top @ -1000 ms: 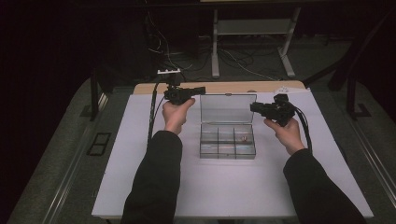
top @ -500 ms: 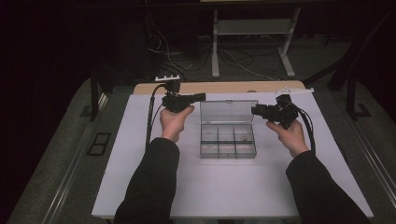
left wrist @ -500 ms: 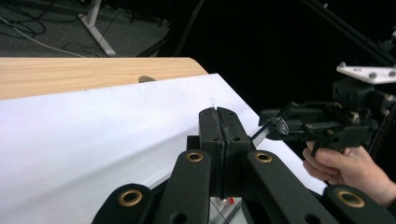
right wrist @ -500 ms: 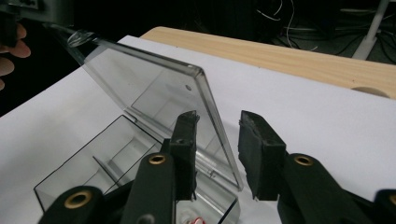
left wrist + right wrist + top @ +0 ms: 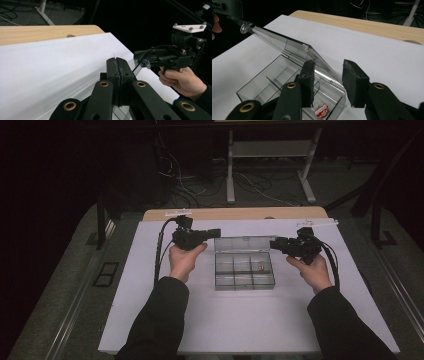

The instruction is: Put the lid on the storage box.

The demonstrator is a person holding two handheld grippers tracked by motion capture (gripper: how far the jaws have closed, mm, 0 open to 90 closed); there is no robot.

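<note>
Clear plastic box point(image 5: 244, 270) mid white sheet point(image 5: 150, 320), its lid point(image 5: 242, 243) half raised, long edge spanning both tools. Left gripper point(image 5: 216, 232) clenched on lid's left end. Right gripper point(image 5: 274, 242) at right end, jaws just opening, straddling lid without pressing.

I count one clear box point(image 5: 244, 270) on the white table point(image 5: 150, 320), with one lid point(image 5: 242, 243) raised at its far edge and six compartments in two rows of three. One small red and white piece point(image 5: 321, 110) lies inside it, in the far right compartment. I have two grippers in hand, a left gripper point(image 5: 214, 232) and a right gripper point(image 5: 274, 243), each with two jaws.
</note>
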